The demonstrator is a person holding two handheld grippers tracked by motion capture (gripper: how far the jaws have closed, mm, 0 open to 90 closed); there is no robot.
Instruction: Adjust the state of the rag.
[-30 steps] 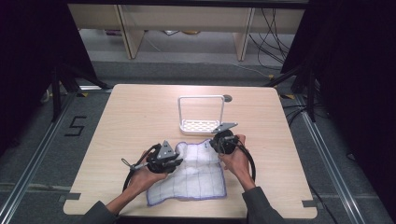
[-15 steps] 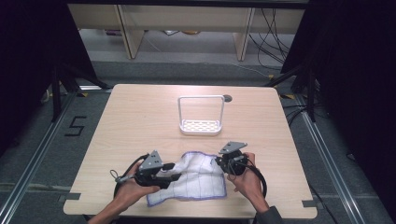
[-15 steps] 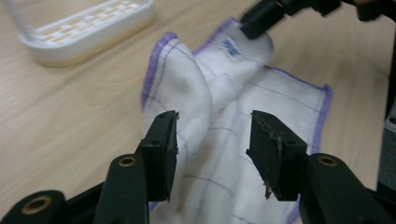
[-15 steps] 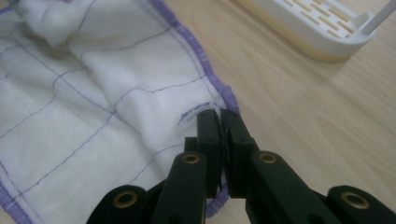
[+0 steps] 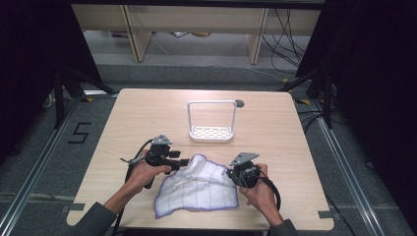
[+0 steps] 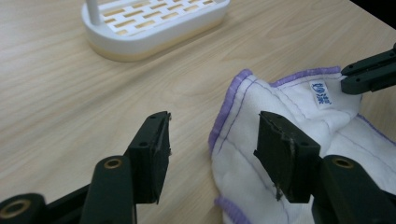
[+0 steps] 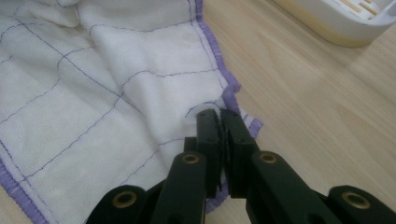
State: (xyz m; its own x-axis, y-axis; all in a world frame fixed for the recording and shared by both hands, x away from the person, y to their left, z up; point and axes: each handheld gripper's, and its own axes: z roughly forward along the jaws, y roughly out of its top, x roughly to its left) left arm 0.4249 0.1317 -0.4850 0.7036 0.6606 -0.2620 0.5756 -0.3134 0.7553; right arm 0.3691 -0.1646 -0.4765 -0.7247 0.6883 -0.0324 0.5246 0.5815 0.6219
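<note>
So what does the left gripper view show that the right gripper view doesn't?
Left gripper view: the left tool with open jaws that have just been opening, the cloth's edge between them unpinched, the cloth's small printed label, and the other tool's tips at the right edge. Right gripper view: the right tool shut on the cloth's purple hem, and the stitched grid lines across the cloth. Both share the white cloth, the white rack and the wooden table.

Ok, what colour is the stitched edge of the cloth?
Purple, around a white cloth with a thin purple grid. The edge shows best in the right gripper view.
</note>
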